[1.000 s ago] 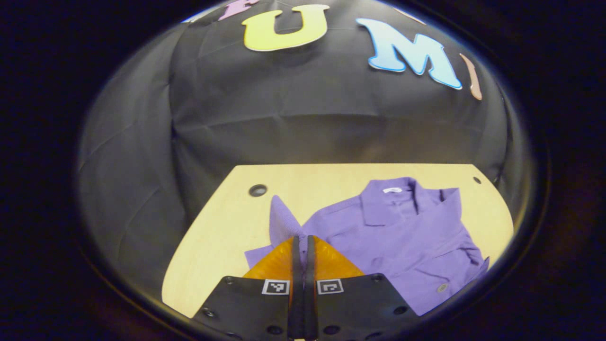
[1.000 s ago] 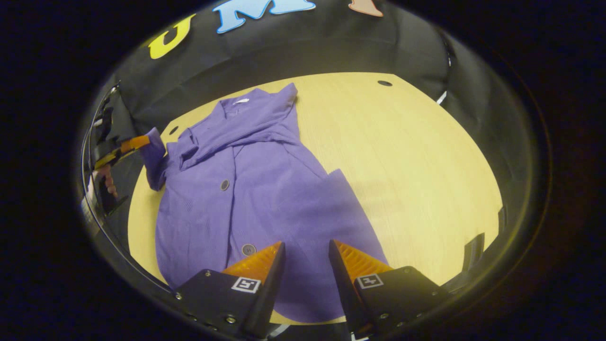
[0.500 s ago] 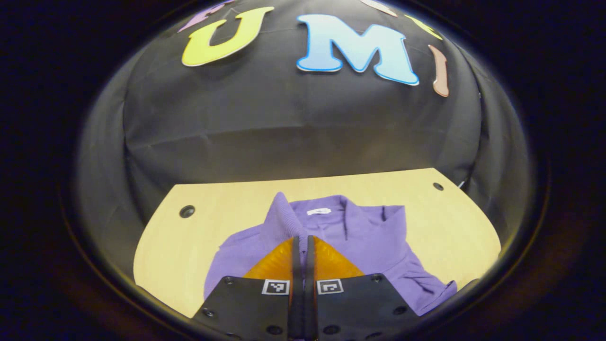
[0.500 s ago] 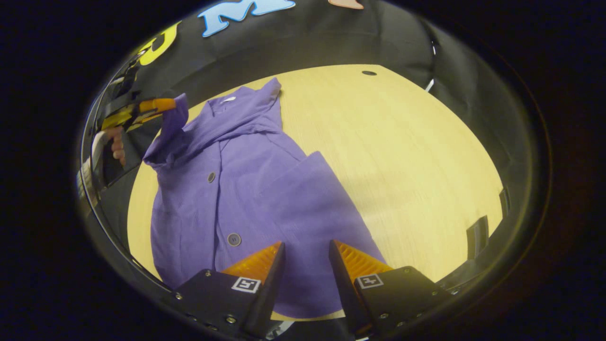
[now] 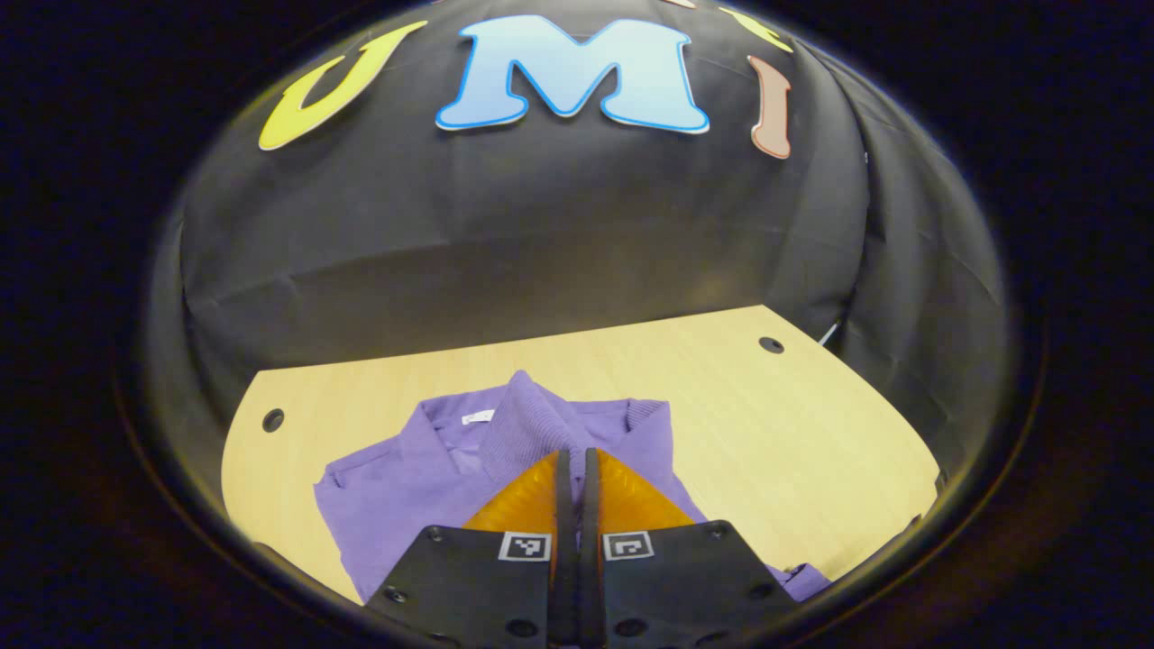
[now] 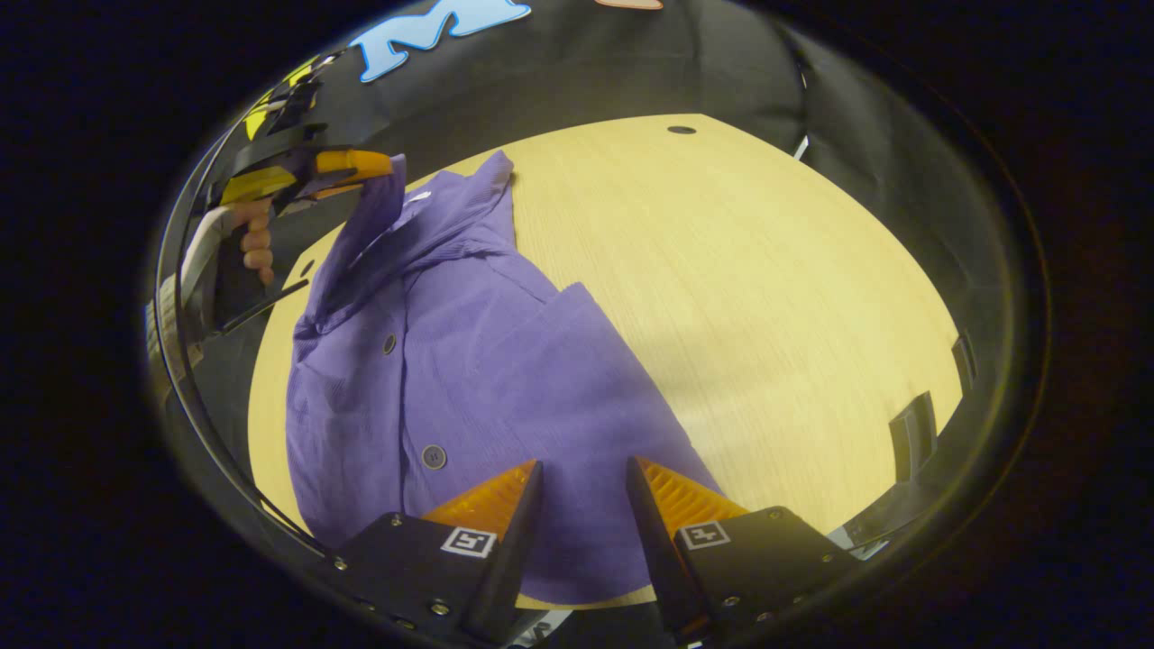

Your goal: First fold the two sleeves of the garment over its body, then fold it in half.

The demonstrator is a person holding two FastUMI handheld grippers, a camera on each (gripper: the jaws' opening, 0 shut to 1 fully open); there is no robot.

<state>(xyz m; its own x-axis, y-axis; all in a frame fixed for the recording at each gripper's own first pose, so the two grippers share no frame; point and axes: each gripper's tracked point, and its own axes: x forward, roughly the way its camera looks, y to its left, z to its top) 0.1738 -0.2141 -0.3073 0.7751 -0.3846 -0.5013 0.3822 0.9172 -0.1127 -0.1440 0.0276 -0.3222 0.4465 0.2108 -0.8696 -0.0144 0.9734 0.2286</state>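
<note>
We pinch the sleeve [image 6: 374, 194] in the left tongs [image 6: 365, 167], lifted to carry it over the shirt [image 6: 469, 361] lying near the table's [image 6: 766, 270] left edge; right tongs [image 6: 584, 478] hover spread, empty

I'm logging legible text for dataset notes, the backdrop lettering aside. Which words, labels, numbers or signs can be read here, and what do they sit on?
Nothing here can be quoted as readable text.
Small white neck label inside the collar of the purple ribbed button-up garment: too small to read.
Square black-and-white marker tags on the left tool and the right tool: coded patterns, no words or numbers.
</note>
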